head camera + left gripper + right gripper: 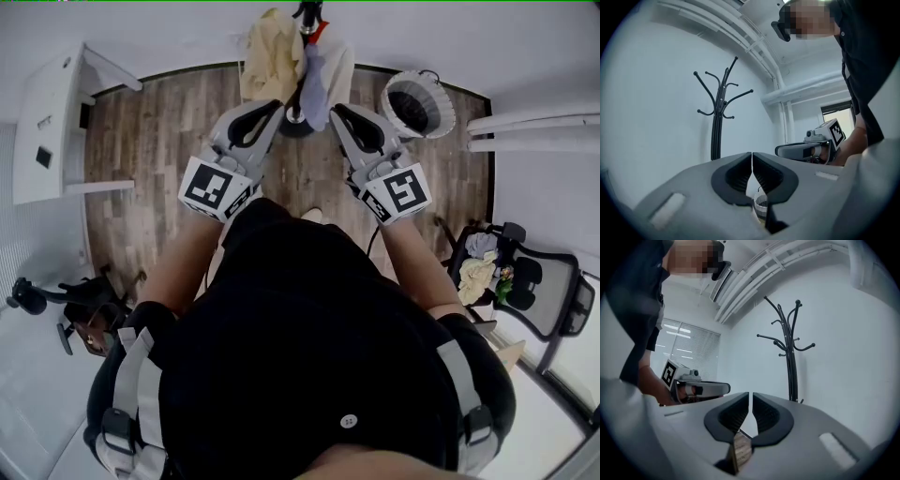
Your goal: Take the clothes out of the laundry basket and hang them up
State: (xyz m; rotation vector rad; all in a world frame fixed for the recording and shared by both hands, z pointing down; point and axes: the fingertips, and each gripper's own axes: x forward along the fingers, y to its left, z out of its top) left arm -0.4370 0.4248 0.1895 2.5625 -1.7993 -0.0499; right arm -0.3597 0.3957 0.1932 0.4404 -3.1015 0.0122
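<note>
Both grippers are held level in front of me and point at the black coat rack (305, 14). A cream garment (272, 61), a lavender one (316, 86) and a white one (337, 66) hang on it. My left gripper (272, 108) is shut, with nothing between its pads. My right gripper (339, 111) is shut and empty too. The round white laundry basket (441, 117) stands to the right of the rack, and its inside looks dark. In the left gripper view the jaws (752, 157) meet below the rack's bare upper hooks (723, 89). The right gripper view shows the same (750, 397).
A white desk (47, 122) stands at the left. An office chair (534, 286) with some cloth items on its seat is at the right. A dark chair base (70, 314) is at the lower left. White pipes (534, 131) run along the right wall. The floor is wood.
</note>
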